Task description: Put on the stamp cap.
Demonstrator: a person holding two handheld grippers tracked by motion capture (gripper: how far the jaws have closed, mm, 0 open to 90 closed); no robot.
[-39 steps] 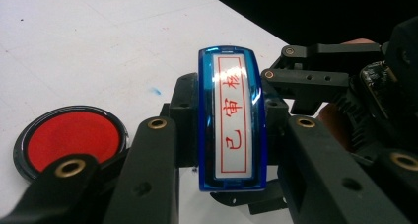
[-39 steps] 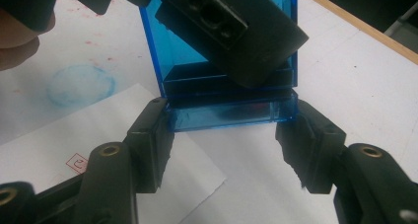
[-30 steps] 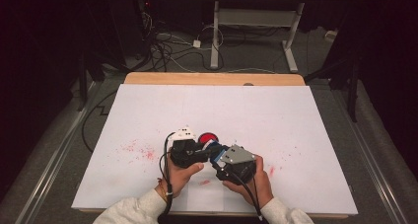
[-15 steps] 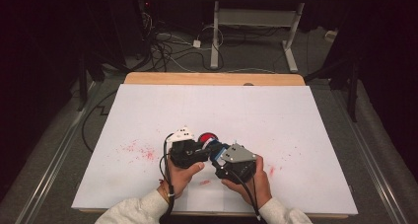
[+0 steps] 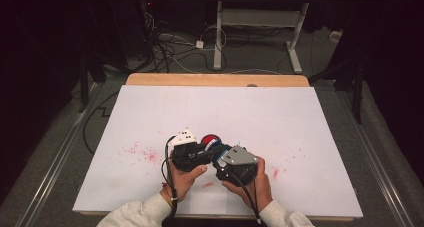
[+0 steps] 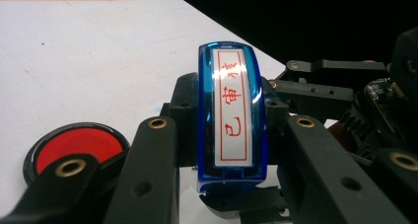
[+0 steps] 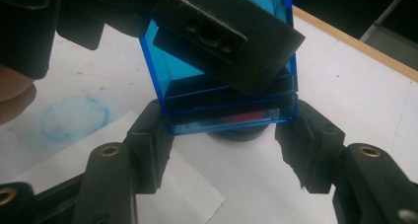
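My left claw (image 6: 231, 150) squeezing the blue stamp (image 6: 231, 110), my right claw (image 7: 226, 150) pinching its bottom end, I think, red ink pad (image 6: 74, 147) just beside, near the desk (image 5: 310, 122) front edge, lots of free room behind.

The stamp (image 6: 231, 113) was clear blue plastic with a white label bearing red characters inside a thin red frame; in the right gripper view its body (image 7: 222, 76) showed deep blue, with a strip of red at its base. The ink pad (image 6: 74, 150) was a red disc in a black ring with a pale rim. The table sheet (image 5: 280, 117) was white, speckled with red ink smears (image 5: 140, 152) and with a faint pale-blue ring stain (image 7: 74, 118). The table edge (image 5: 215, 80) was light wood. Both grippers, left (image 5: 192, 154) and right (image 5: 235, 164), were black, brass rivets on their jaws; the right carried a grey plate, the left a white block. The sleeves (image 5: 135, 214) were pale grey.
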